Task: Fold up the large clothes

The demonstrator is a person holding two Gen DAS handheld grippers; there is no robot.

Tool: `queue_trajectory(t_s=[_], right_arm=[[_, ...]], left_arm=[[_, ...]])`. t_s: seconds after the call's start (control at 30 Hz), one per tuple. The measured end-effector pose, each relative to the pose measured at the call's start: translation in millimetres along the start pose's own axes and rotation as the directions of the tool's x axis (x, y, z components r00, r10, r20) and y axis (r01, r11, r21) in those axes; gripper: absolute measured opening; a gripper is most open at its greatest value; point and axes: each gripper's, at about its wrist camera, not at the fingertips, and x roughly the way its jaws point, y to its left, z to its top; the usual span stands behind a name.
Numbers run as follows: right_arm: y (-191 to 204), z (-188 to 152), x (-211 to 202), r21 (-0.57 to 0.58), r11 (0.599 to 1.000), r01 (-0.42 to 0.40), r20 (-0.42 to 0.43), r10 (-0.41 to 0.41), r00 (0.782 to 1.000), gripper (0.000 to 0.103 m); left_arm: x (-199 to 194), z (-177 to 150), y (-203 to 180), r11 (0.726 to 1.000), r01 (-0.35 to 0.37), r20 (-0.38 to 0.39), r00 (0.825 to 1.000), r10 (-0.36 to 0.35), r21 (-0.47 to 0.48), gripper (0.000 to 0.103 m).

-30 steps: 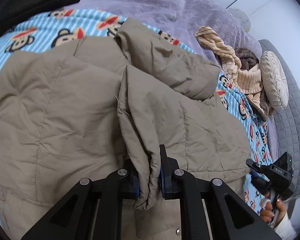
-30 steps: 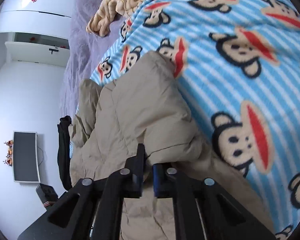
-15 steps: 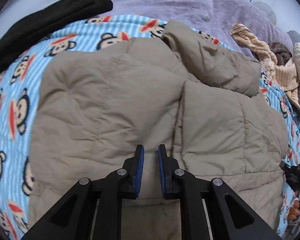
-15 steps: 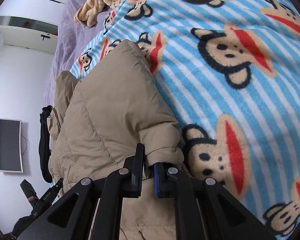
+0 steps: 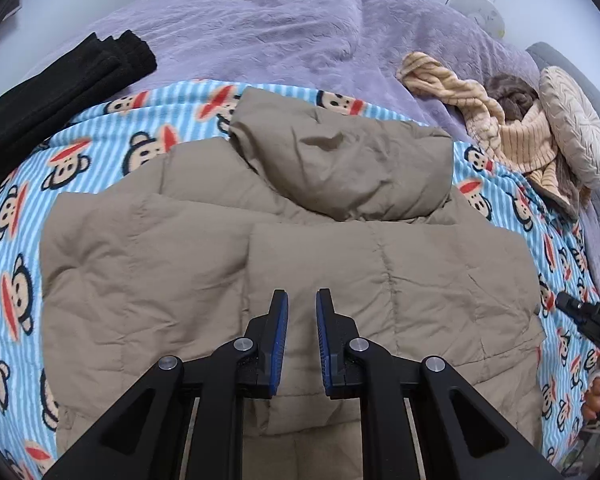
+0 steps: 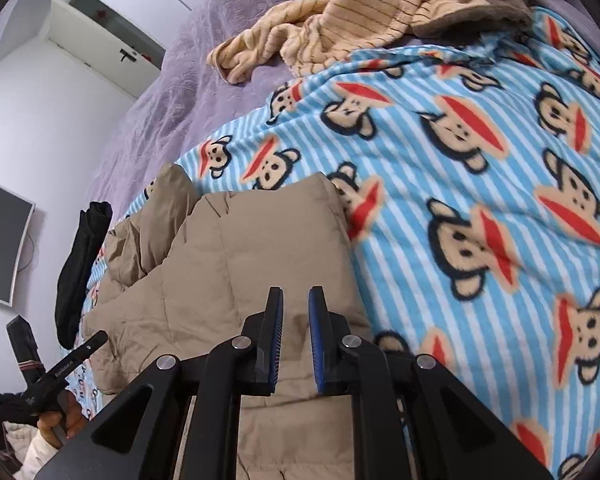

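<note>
Both my claws are empty. Left claw point(image 5: 302, 300) hangs over the jacket point(image 5: 260, 264), blue pads apart, nothing between them. Right claw point(image 6: 295, 298) hangs over the jacket's right-hand edge, pads likewise apart, no cloth pinched.

Jacket: tan, padded, lying on the monkey-print blanket point(image 5: 100, 160) on the bed. Hood point(image 5: 340, 164) points away from me toward the purple bedspread point(image 5: 260, 40); hem sits under my left claw, nearest me. Long axis runs hem to hood, straight ahead in the left view. A panel or sleeve looks laid across the back from the right, its edge running down near the middle.

Step, as I judge it: side folds look done or nearly so, claws released between grips. Left side still seems wider and looser than the right.

Next move probably calls for both claws to drop to the hem, pinch both layers of the thick cloth, and carry it up toward the hood. Padding is puffy; a shallow pinch may slip.

Nearby, untouched: black garment point(image 5: 52, 92), striped beige clothes point(image 5: 500, 128), round cushion point(image 5: 576, 124).
</note>
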Motion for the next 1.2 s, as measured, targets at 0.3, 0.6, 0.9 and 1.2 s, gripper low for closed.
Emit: queue_trajectory(t_s=[0.3, 0.6, 0.9, 1.2], right_arm=[[-9.5, -9.1, 58.7, -0.034, 0.997, 0.064, -0.099, -0.067, 0.993, 0.014], [-6.8, -11.4, 57.1, -0.035, 0.994, 0.108, -0.083, -0.11, 0.99, 0.014], [2.6, -41.4, 13.6, -0.039, 0.996, 0.085, -0.061, -0.087, 0.994, 0.015], [13.2, -79.7, 1.4, -0.044, 0.996, 0.081, -0.123, -0.086, 0.989, 0.015]], left_arm=[[46.4, -11.6, -3.5, 0.998, -0.061, -0.04, 0.997, 0.062, 0.022, 0.016], [47.1, -10.1, -12.0, 0.991, -0.121, -0.048, 0.991, 0.125, 0.064, 0.016], [9.2, -26.8, -10.7, 0.987, -0.148, -0.05, 0.987, 0.151, 0.06, 0.016], [-11.2, -52.0, -13.0, 0.985, -0.162, -0.057, 0.985, 0.165, 0.055, 0.016]])
